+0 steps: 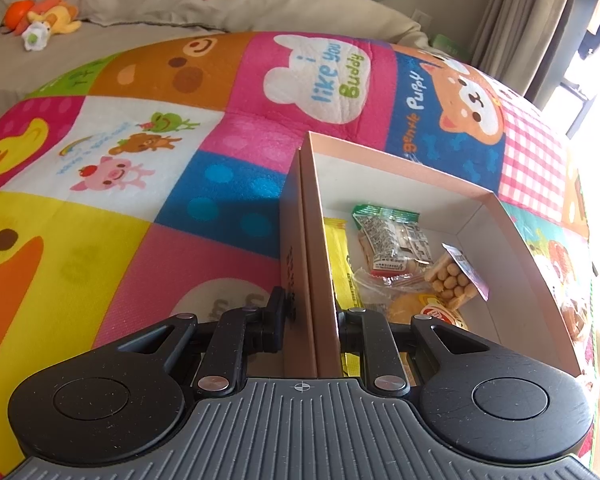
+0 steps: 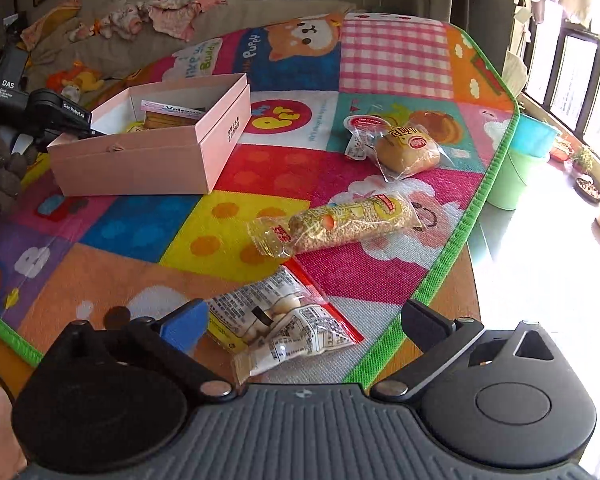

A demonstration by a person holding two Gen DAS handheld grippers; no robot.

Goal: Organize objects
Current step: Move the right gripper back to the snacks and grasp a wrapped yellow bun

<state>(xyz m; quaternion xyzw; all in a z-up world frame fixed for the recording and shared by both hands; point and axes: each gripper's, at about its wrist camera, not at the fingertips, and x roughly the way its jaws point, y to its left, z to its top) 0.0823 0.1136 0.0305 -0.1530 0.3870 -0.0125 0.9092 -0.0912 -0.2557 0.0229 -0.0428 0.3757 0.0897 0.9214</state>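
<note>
My left gripper (image 1: 314, 320) is clamped on the near wall of the pale pink cardboard box (image 1: 512, 236), one finger outside and one inside, holding it on the colourful cartoon-patterned play mat (image 1: 140, 200). Inside the box I can see a yellow sachet (image 1: 340, 260) along the left wall, a clear green-topped packet of small biscuits (image 1: 392, 240), a clear bag of little round yellow snacks (image 1: 452, 276) and a wrapped round bun (image 1: 408, 308), all crowded toward the near end. My right gripper (image 2: 304, 320) stands wide apart with nothing pressed between its fingers; a clear red-edged packet of pale round biscuits (image 2: 284, 320) lies on the mat between them, close by the blue left pad (image 2: 184, 324) and clear of the black right one. Beyond it a long clear bag of puffed grain (image 2: 340, 220) lies crosswise, and farther off a wrapped golden bun (image 2: 408, 152) sits beside a small red-lidded cup (image 2: 364, 124). From this side the pink box sits well apart to the left, up the mat.
</note>
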